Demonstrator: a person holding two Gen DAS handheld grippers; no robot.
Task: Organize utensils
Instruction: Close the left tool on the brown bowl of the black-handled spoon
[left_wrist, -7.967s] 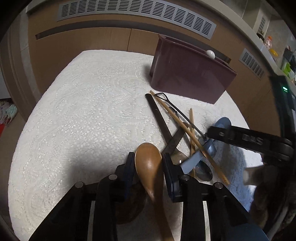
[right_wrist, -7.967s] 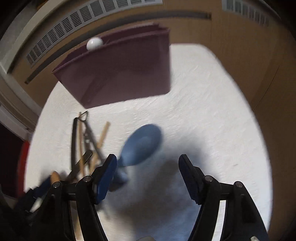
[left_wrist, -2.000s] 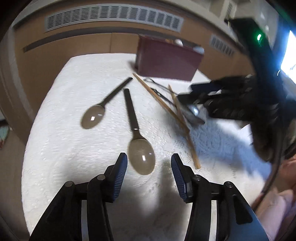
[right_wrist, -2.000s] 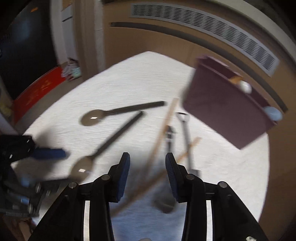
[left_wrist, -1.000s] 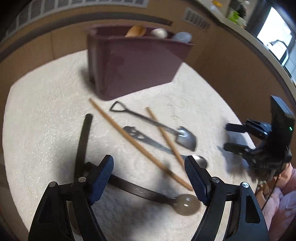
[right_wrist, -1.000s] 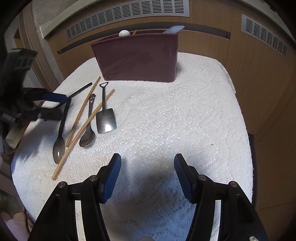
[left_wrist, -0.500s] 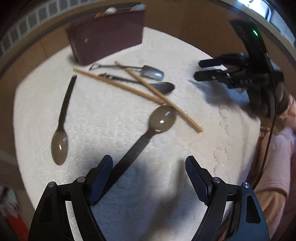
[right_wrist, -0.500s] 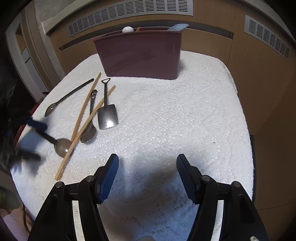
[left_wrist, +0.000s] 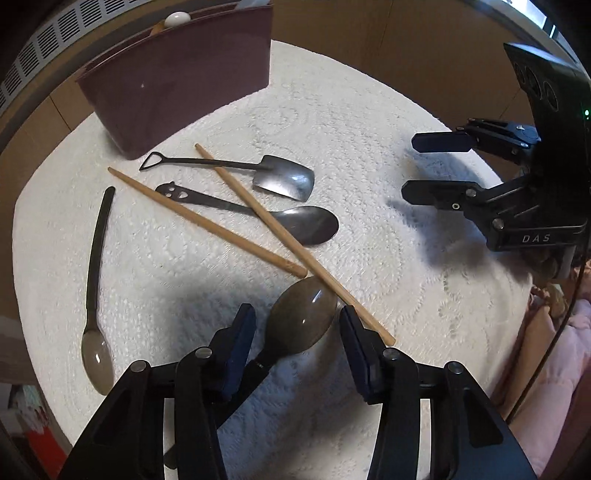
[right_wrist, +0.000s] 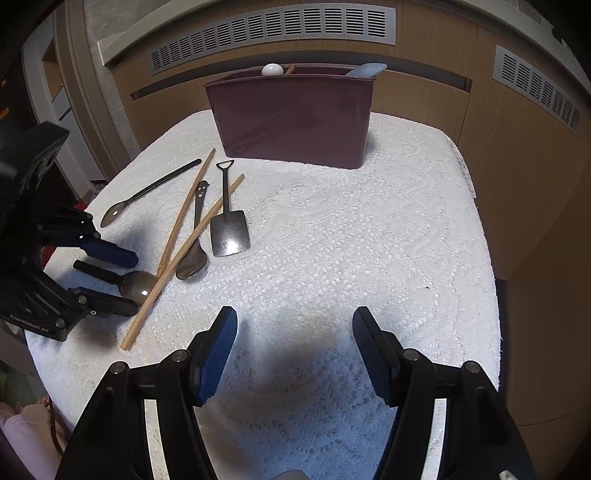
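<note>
the left gripper (left_wrist: 295, 332) straddles the bowl of a translucent brown spoon (left_wrist: 301, 321), its jaws having just been closing; the pads do not yet press it, so it is unclenched. the spoon lies flat on the white counter (left_wrist: 388, 122), handle running back under the gripper, one chopstick (left_wrist: 266, 218) crossing its tip, likely why the grasp comes low at the bowl. the right gripper (right_wrist: 293, 350) hangs released over bare cloth, holding nothing, apparently waiting. the maroon holder (right_wrist: 291, 114), where sorted utensils already stand, sits at the counter's far edge, well apart from the spoon.
</note>
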